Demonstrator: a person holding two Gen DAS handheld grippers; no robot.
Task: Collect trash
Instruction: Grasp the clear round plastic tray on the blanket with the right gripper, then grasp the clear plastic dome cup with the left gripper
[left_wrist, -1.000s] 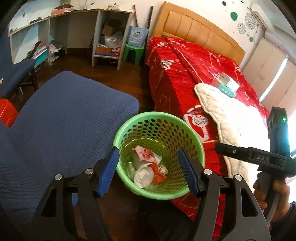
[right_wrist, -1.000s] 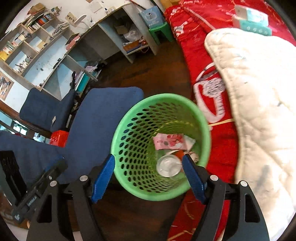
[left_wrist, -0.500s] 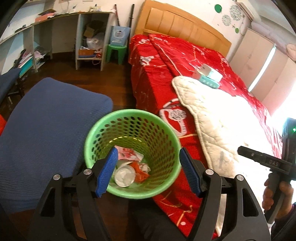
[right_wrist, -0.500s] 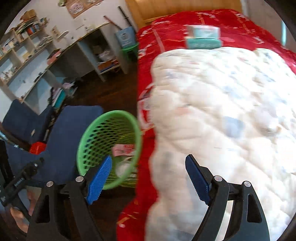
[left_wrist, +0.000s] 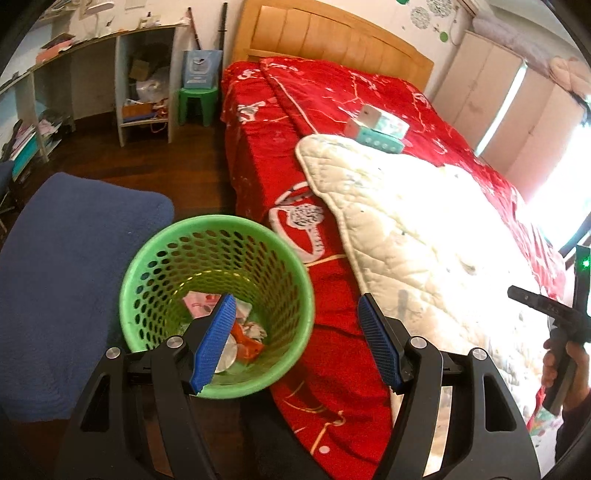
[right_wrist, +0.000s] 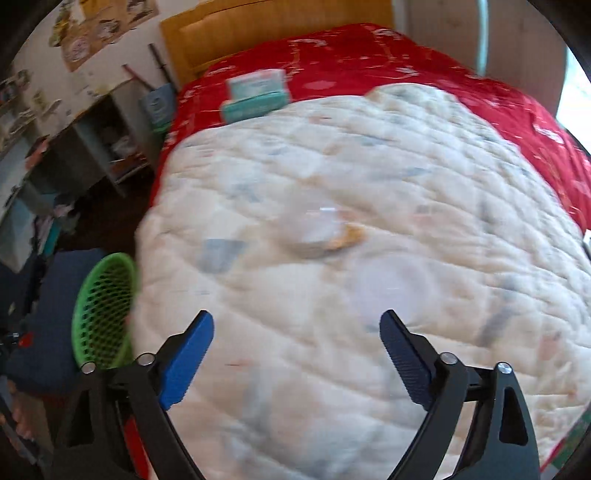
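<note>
Beside the bed (left_wrist: 332, 122), left tongs (left_wrist: 295, 332) are held apart over the green basket (left_wrist: 147, 266); right tongs (right_wrist: 295, 343), opening, are empty above the white quilt (right_wrist: 351, 177).

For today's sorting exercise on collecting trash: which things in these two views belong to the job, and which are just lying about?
Belong to the job:
green basket
wrappers and lid inside it
clear round lids on the white quilt
left gripper
right gripper, jaws opening, nothing between them

Just lying about:
teal and white boxes
green stool
blue cushion
</note>
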